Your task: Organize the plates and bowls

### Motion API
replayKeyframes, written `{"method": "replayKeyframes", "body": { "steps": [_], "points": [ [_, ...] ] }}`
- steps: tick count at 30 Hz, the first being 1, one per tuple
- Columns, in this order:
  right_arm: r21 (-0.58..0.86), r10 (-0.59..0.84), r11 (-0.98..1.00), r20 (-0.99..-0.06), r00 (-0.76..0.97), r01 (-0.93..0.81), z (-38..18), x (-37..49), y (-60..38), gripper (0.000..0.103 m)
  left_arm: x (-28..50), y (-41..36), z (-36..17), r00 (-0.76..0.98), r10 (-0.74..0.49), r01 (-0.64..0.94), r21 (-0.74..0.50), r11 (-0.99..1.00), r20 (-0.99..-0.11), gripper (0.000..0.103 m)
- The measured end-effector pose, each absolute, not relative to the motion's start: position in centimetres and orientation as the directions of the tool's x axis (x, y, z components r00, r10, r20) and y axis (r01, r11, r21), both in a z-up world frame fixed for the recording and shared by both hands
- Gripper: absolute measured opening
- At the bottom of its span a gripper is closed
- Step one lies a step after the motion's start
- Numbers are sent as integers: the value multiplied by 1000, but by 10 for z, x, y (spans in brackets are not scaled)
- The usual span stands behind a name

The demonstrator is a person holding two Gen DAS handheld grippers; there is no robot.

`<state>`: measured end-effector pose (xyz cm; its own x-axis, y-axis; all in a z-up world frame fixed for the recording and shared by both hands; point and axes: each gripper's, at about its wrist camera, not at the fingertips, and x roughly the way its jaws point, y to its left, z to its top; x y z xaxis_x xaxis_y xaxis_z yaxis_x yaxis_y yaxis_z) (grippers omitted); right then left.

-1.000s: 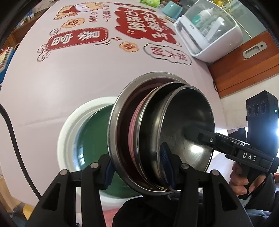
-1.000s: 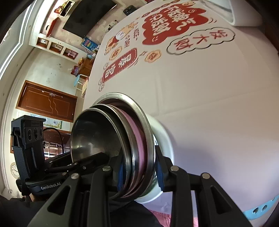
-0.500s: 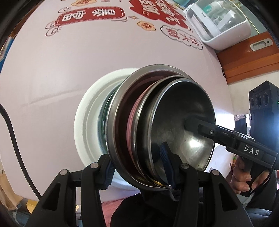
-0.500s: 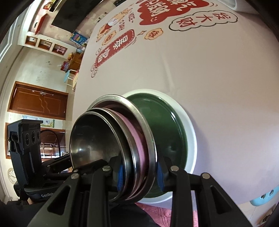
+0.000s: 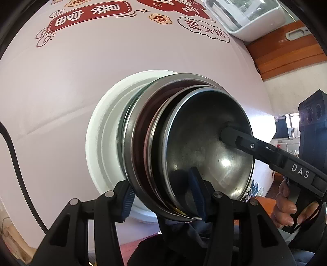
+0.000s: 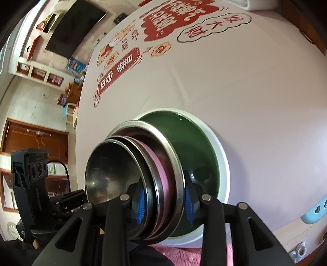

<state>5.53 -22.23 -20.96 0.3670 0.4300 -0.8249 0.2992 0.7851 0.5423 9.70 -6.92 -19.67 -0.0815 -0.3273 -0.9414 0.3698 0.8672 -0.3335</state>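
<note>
Between the jaws: a nested stack of steel bowls (image 5: 206, 155), with a pink one sandwiched inside, held on edge and tilted.
Left gripper (image 5: 163, 196): its jaws are clamped across the stack's near rim, one blue pad outside the largest bowl, the other inside the innermost.
Right gripper (image 6: 165, 202): its jaws grip the opposite rim the same way; the right gripper's jaws have just been opening a little, the stack's rim between them and the pads touching it as far as I can see.
Stack position: its base sits just over, perhaps touching, the green plate (image 6: 196, 143); contact is hidden by the bowls.
Plates below: the green plate lies nested in a white plate (image 5: 102, 143) on the printed pink surface (image 5: 61, 81).
Step in hand: judged to be setting the bowls down centred on the plates.
How to do it well: level the stack first so the base meets the green plate flat, not rim-first.
Release: let both sides go together; one side freed early could tip the stack or let the inner bowls slide.
Withdrawal: draw the inner pads straight up and out of the innermost bowl, so nothing is dragged.
Risk: steel on a glazed plate may skate, so lower gently.
Surroundings: a white lidded container (image 5: 245, 18) stands well apart at the far edge.
</note>
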Motion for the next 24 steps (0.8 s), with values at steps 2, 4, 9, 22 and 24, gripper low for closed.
{"method": "replayKeyframes", "body": {
  "steps": [2,4,9,22,24],
  "points": [
    [534,409,787,-827,386,309,-207,53,-223,33,97,-68,-197,-86,-333,379,-340,861,-939,48],
    [523,385,792,-828,408,315,-203,50,-223,34,100,-68,-198,-89,-337,390,-344,854,-937,48],
    [503,332,814,-814,476,292,-188,42,-223,39,104,-67,-197,-70,-339,407,-337,849,-938,49],
    [505,378,853,-774,508,134,-167,36,-235,51,79,-52,-172,117,-316,258,-279,925,-941,66],
    [501,379,858,-768,517,116,-164,31,-238,58,71,-49,-168,147,-310,245,-270,931,-939,67]
  ]
}}
